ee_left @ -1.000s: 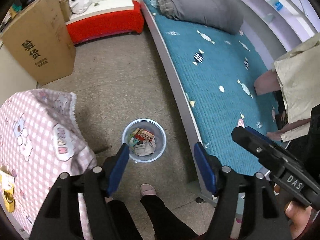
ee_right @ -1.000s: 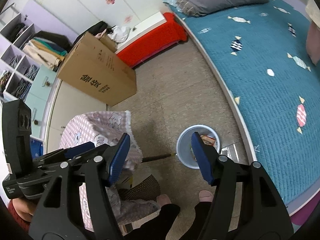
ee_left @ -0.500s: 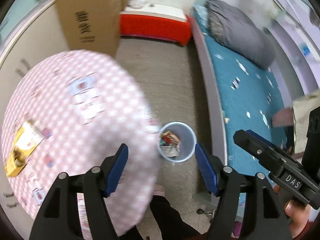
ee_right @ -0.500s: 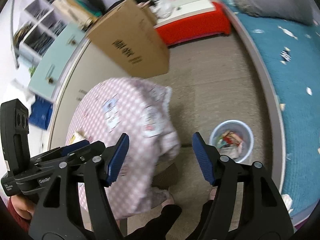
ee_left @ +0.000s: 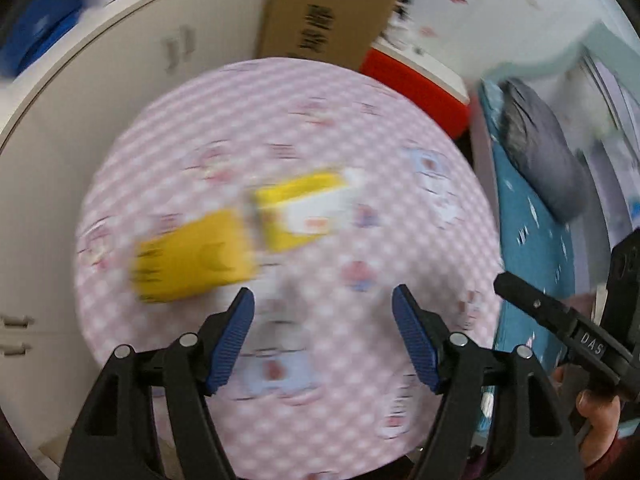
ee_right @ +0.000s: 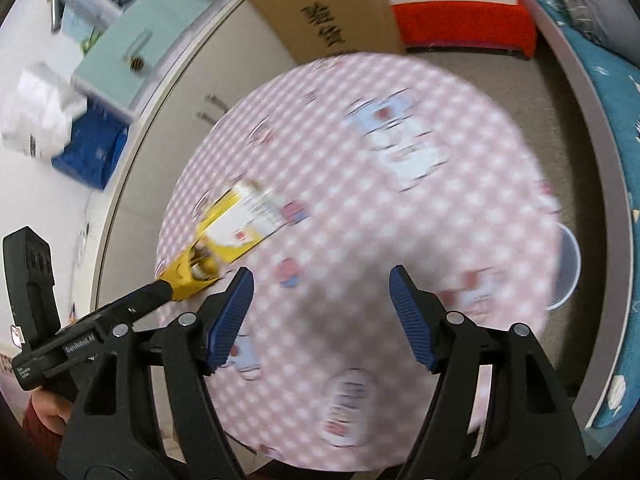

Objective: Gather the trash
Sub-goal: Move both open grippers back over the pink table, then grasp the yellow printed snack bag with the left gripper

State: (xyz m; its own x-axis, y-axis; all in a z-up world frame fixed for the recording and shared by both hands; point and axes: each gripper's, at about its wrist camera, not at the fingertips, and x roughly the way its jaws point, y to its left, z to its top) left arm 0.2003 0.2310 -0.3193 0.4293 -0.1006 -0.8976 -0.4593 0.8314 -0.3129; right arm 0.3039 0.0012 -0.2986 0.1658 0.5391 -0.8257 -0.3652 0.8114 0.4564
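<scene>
A yellow snack wrapper point(ee_left: 192, 264) and a yellow-and-white packet point(ee_left: 308, 210) lie side by side on the round table with a pink checked cloth point(ee_left: 360, 128). Both are blurred. My left gripper point(ee_left: 322, 340) is open and empty above the table, just short of the wrappers. My right gripper point(ee_right: 320, 320) is open and empty over the table's near side. The wrappers show in the right wrist view point(ee_right: 236, 220), left of my gripper, with the left gripper's arm point(ee_right: 120, 312) reaching up to them. The rim of the clear trash bin point(ee_right: 570, 268) peeks out past the table's right edge.
A tall cardboard box point(ee_left: 324, 16) and a red bench point(ee_left: 416, 84) stand behind the table. A bed with a teal cover point(ee_left: 532, 220) and a grey pillow point(ee_left: 544, 160) runs along the right. White cabinets point(ee_left: 80, 92) line the left wall.
Both grippers have swung left from over the trash bin and floor to over the pink table. The yellow wrappers have come into the middle of view. Both grippers stay open.
</scene>
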